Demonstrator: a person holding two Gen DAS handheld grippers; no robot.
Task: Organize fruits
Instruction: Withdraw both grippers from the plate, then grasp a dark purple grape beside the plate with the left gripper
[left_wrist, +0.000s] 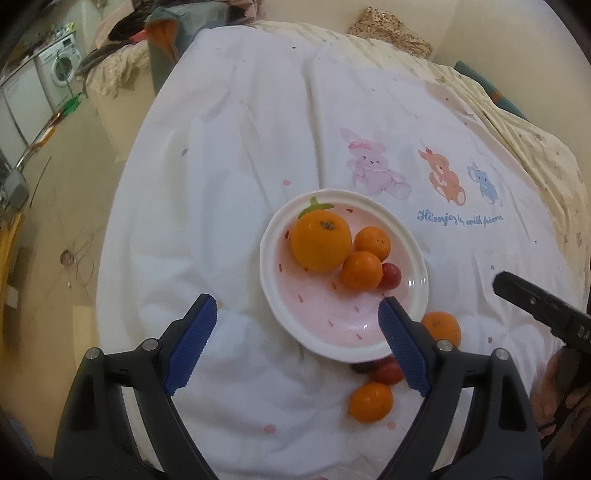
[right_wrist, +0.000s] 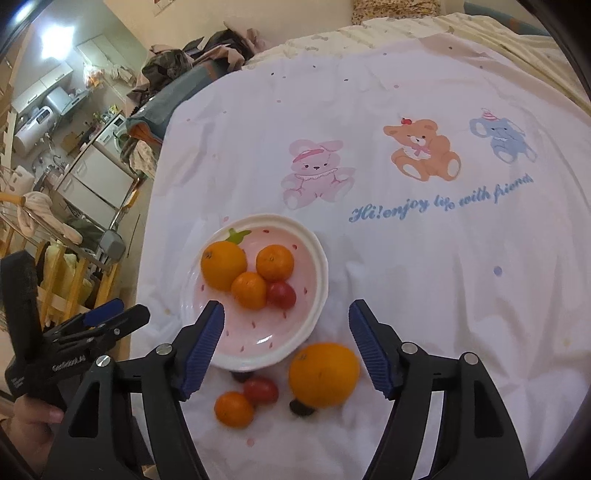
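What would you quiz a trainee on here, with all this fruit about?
1. True or false: the plate holds a banana.
2. How many orange-coloured fruits lie on it?
3. The big orange beside the plate lies: A on the white cloth; B on the floor; C in a basket.
Key: 1 false; 2 three; 3 A.

Bed under white quilt (right_wrist: 424, 266) (cartoon animals, blue script printed on it); pink plate (right_wrist: 258, 347) with fruit rests on quilt; beside plate's near rim lie large orange (right_wrist: 324, 374), small mandarin (right_wrist: 233, 409), red tomato (right_wrist: 260, 391)
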